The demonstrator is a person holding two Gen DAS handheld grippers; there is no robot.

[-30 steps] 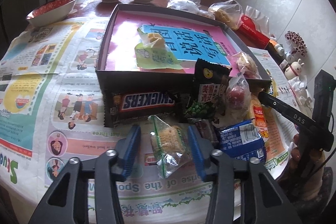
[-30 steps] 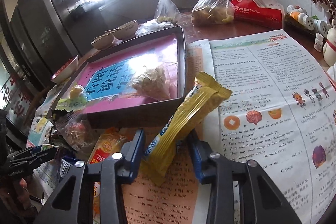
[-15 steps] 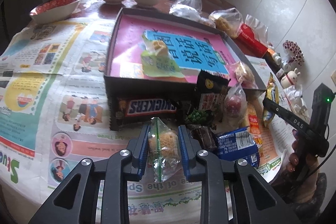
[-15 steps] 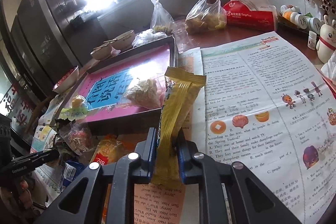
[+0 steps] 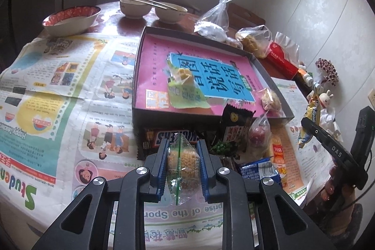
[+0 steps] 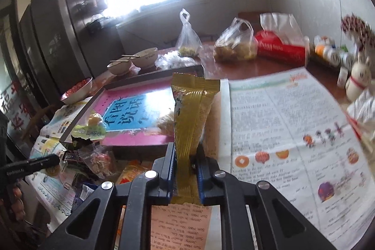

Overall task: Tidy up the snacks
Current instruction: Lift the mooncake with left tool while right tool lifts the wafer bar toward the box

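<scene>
The clear-wrapped rice cracker (image 5: 182,162) is pinched between the blue pads of the left gripper (image 5: 182,168), lifted off the newspaper (image 5: 58,95) and hanging just in front of the snack heap. The gold-wrapped bar (image 6: 191,118) stands upright in the right gripper (image 6: 186,170), whose pads are clamped on its lower end; its top rises toward twelve o'clock across the near wall of the tray.

In the left wrist view, the shallow dark box (image 5: 138,76) with the pink and blue book cover as its floor lies at twelve o'clock from the cracker. It already holds a green-wrapped sweet (image 5: 185,90) near the middle and a small clear-bagged snack (image 5: 269,97) at its three o'clock edge. So a start is made, by my reckoning well under half.

Still outside, against the box's near wall: the Snickers bar (image 5: 164,136), a black green-pea packet (image 5: 234,130), a red sweet in clear wrap (image 5: 257,135), an orange packet (image 5: 279,151) and a blue packet (image 5: 260,170), running from twelve round to three o'clock of the left gripper. The two held items appear next for the box, then that heap
</scene>
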